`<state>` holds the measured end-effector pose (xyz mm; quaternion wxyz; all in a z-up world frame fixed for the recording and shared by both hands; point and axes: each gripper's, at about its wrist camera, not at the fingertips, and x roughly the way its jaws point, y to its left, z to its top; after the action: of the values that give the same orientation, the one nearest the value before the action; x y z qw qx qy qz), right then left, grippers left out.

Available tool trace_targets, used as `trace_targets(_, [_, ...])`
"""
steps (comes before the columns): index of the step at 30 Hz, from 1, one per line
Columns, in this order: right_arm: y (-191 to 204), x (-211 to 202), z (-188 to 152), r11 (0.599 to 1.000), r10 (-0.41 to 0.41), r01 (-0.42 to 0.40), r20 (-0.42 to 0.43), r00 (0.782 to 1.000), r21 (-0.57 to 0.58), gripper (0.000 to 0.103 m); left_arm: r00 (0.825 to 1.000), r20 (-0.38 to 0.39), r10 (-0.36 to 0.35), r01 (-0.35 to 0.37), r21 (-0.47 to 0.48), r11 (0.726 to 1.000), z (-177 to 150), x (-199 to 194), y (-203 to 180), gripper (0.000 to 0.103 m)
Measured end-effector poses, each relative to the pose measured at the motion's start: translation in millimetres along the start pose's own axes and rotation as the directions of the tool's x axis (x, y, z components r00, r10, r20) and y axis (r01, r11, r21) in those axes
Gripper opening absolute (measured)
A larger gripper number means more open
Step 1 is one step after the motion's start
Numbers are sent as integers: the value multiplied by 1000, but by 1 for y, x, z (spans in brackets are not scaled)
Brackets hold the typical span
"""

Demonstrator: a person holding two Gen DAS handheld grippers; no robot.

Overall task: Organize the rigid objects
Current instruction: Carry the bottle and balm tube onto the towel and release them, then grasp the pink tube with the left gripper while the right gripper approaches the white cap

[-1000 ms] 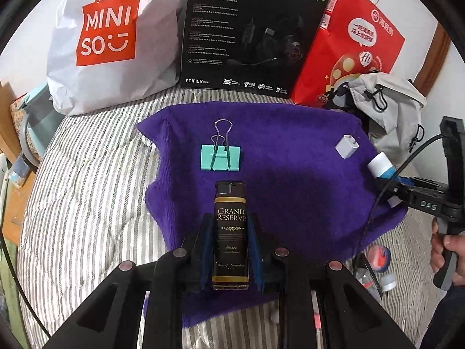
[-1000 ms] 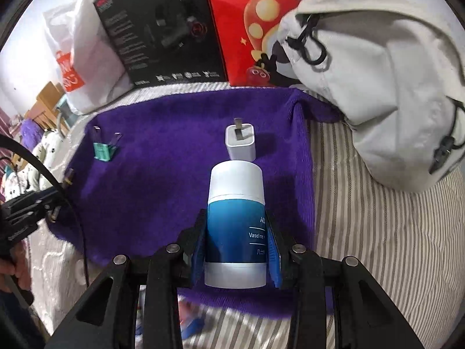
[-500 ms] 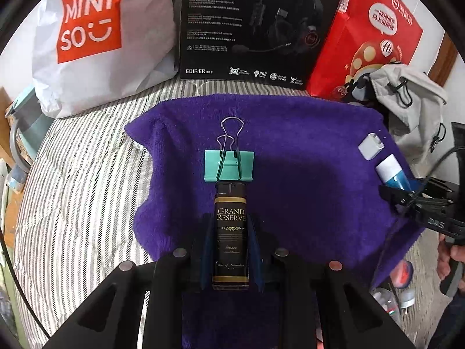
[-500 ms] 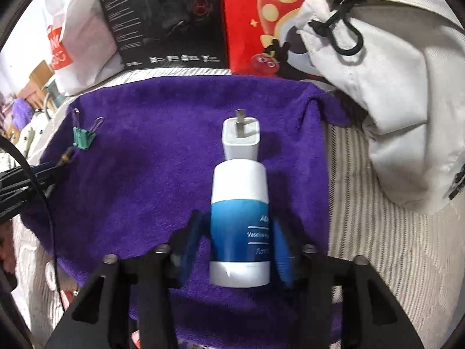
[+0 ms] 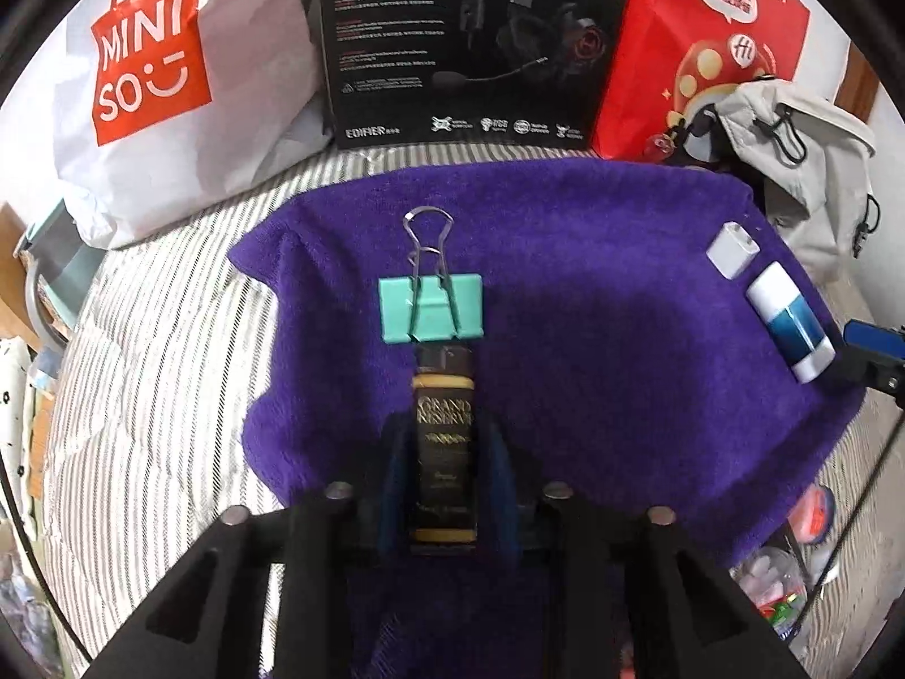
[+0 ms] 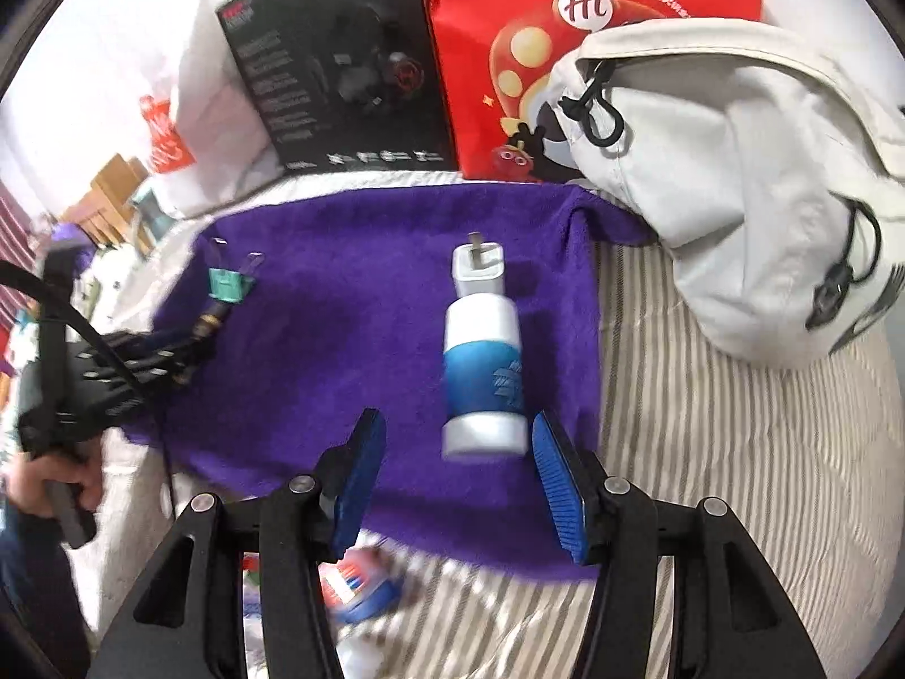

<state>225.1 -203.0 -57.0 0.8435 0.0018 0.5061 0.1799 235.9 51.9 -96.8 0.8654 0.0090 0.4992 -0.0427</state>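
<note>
Fuzzy purple cloth towel [image 5: 594, 339] under left gripper [image 5: 444, 475]. Ahead of it: matt teal binder clip [image 5: 431, 308], bare wire metal handles. Between its blue pads: glossy black-and-gold lighter [image 5: 444, 441]. Ahead of right gripper [image 6: 452, 481]: smooth plastic tube [image 6: 483, 373], smooth white charger [image 6: 478, 269]. Striped woven bedsheet [image 6: 735, 452] alongside.

We see a purple towel [image 5: 594, 339] on grey-and-white striped bedding [image 5: 158, 351], a teal binder clip [image 5: 431, 306], a blue-and-white tube [image 6: 483, 376].
</note>
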Motion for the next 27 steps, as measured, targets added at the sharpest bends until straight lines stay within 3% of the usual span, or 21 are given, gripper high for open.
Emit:
trace_targets(2, [1,-11,-8,1000,16,-16,4,1000,11,54,1000,-12,-16,16,4,1000,-1,-1,-3,43])
trace_targets(5, [3,-27,-19,1000,12,-12,16,1000,7,54,999,-29,24,-24,-2,1000,-3,-7,-6,43])
trace_targets(10, [3,-50,-37,1000,16,-16,38,999,11,56,999,14,50,-50,-48,998,-17,-49,-5,43])
trace_targets(13, [3,-63,-49,1000,23,-24,51,998,19,58,999,22,36,-34,-84,996,-40,-71,-8,54])
trace_targets(21, [11,-82,-85,1000,13,-13,54,998,12,58,1000,5,-13,13,-132,991,-97,-90,-29,54])
trace_targets(27, [4,-87,-114,999,0,-2,37,999,54,58,999,-4,-52,50,-189,981,-108,-76,-46,54])
